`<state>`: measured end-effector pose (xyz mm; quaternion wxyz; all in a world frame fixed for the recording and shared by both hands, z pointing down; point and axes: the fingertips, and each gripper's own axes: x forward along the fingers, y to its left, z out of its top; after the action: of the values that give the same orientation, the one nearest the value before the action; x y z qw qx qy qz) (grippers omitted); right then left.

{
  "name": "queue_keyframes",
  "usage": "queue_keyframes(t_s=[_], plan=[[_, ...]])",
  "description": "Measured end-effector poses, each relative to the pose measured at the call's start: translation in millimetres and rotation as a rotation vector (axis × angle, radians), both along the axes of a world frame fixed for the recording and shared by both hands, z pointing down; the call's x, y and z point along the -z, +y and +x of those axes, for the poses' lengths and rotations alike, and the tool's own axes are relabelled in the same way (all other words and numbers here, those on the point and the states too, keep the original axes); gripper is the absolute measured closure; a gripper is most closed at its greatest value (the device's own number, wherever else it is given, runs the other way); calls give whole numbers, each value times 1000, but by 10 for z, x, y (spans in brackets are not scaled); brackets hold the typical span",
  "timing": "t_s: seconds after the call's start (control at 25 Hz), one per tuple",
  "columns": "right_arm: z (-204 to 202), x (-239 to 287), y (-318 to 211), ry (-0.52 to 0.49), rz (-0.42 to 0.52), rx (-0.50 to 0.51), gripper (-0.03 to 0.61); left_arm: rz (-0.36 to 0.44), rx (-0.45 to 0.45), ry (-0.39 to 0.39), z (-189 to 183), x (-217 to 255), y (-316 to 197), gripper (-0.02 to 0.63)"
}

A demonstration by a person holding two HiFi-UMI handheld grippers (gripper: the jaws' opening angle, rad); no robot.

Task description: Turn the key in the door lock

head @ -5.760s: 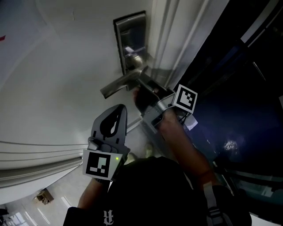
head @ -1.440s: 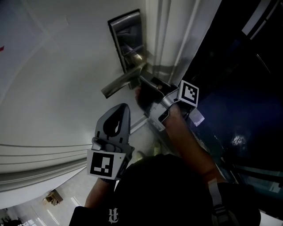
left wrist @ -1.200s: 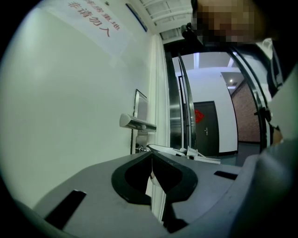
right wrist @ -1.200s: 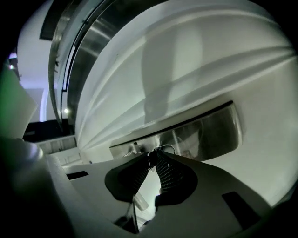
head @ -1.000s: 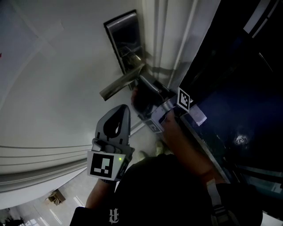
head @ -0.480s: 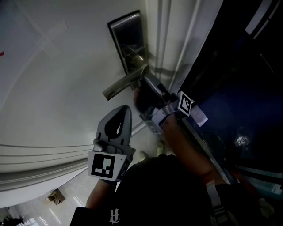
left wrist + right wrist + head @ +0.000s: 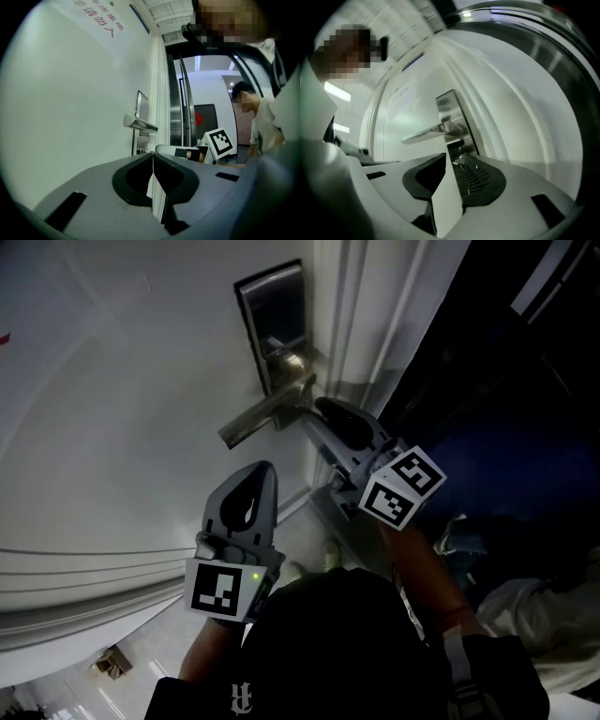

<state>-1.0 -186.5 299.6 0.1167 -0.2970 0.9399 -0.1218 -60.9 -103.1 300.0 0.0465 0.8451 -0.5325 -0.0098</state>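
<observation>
A steel lock plate (image 7: pixel 274 324) with a lever handle (image 7: pixel 267 418) sits on the white door (image 7: pixel 122 409). My right gripper (image 7: pixel 323 409) points up at the plate just under the lever. In the right gripper view, the small key (image 7: pixel 461 161) sticks out of the plate below the lever (image 7: pixel 426 133), just beyond my right gripper (image 7: pixel 453 159). Its jaws stand a narrow gap apart with nothing between them. My left gripper (image 7: pixel 255 468) hangs lower and off the door, its jaws (image 7: pixel 152 155) pressed together on nothing.
The white door frame (image 7: pixel 366 315) runs along the lock's right side, with dark glass (image 7: pixel 497 399) beyond it. Another person (image 7: pixel 260 126) stands past the doorway in the left gripper view. A small box (image 7: pixel 111 659) lies on the floor, low at the left.
My right gripper has rolled back and drawn away from the key, its marker cube now lower and nearer me, and a gap shows between its jaws. The left gripper has stayed put.
</observation>
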Motion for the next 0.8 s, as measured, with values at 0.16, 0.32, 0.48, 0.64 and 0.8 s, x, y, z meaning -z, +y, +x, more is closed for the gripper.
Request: queue_keyframes(t_s=[0.16, 0.32, 0.48, 0.64, 0.8], plan=[[-88, -7, 47, 567, 416, -167, 477, 4, -3, 3, -14, 12, 2, 606], [-211, -102, -34, 1001, 774, -296, 477, 4, -2, 5, -38, 15, 2, 606], [-294, -216, -154, 1188, 904, -353, 479, 4, 1, 8, -67, 14, -2, 606], [-314, -190, -214, 1184, 878, -393, 541, 4, 6, 8, -95, 24, -1, 606], [-300, -184, -220, 1102, 776, -389, 541, 5, 2, 4, -91, 19, -8, 606]])
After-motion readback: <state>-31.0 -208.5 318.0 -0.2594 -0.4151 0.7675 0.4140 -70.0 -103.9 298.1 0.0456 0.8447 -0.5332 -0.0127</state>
